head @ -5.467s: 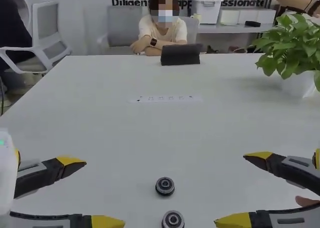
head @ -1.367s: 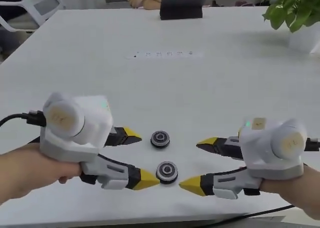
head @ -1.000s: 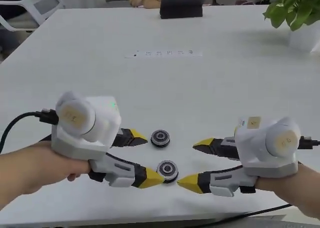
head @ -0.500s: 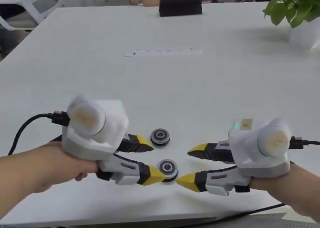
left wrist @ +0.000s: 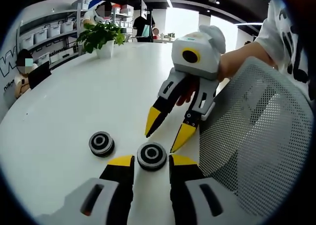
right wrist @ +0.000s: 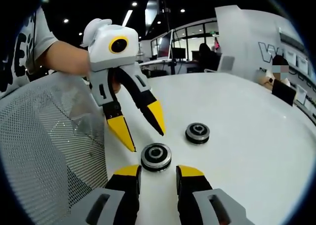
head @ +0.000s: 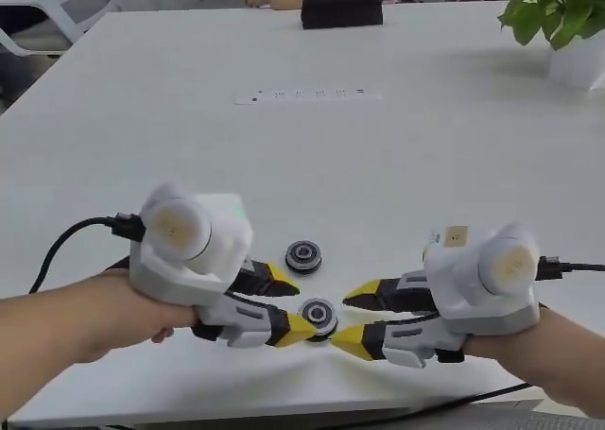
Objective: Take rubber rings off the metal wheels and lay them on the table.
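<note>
Both grippers have closed in on the near wheel (head: 318, 314) from either side over the last second and a half; the two wheels lie where they lay on the table (head: 189, 137)

Left gripper (head: 295, 304) comes in from the left with its jaws parted and nothing between them gripped. In the head view its lower yellow tip is just beside the near wheel, perhaps touching; I cannot tell which. In the left gripper view that wheel (left wrist: 151, 156) lies flat just ahead of the two tips (left wrist: 151, 161), in line with the gap.

Right gripper (head: 346, 317) faces it from the other side, released too, its tips just short of the wheel. In the right gripper view the wheel (right wrist: 156, 157) lies just past the own tips (right wrist: 159, 171), with the left gripper (right wrist: 140, 127) pointing down at it from beyond. In the left gripper view the right gripper (left wrist: 167, 131) does the same.

Far wheel (head: 303, 255) lies flat near the first, apart from it and from both grippers; it shows in both gripper views as well (left wrist: 101, 143) (right wrist: 197, 132). Each wheel has its dark ring (right wrist: 144, 157) on.

Farther up the table lie a power strip (head: 307, 94) and a tablet (head: 342, 3), with a plant (head: 558, 9) at the right corner
</note>
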A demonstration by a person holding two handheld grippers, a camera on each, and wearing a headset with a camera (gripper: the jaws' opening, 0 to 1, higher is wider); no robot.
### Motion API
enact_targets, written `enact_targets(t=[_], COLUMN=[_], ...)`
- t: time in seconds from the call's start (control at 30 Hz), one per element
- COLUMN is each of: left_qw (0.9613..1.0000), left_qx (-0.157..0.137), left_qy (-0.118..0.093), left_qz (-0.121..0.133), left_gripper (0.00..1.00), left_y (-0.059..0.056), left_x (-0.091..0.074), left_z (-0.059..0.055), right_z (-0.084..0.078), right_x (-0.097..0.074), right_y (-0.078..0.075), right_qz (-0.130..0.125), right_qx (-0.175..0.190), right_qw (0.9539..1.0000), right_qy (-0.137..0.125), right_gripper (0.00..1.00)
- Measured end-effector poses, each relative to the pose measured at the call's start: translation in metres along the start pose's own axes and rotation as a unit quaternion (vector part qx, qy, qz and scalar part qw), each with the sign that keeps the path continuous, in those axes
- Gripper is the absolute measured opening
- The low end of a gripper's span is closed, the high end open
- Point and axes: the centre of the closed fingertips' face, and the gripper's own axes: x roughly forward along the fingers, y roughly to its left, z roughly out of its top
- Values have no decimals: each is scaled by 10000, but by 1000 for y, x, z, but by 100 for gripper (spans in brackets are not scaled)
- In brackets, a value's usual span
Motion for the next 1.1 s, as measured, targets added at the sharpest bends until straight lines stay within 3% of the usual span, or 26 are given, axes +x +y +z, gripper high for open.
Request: enact_targets(t=[0.8, 1.1], left_qw=[9999, 9998], left_qx=[73, 208], left_qy=[57, -26], left_qz=[-60, 32], left_gripper=[13, 9], left_y=[-5, -4], left_x=[12, 15], left_z=[-3, 0], right_z=[-3, -4], right_x=[6, 5], right_y=[3, 1], right_qz=[85, 62], right_qx=[129, 198], right_qw=[9999, 9998], right_qy=[-7, -24], right_gripper=[20, 20])
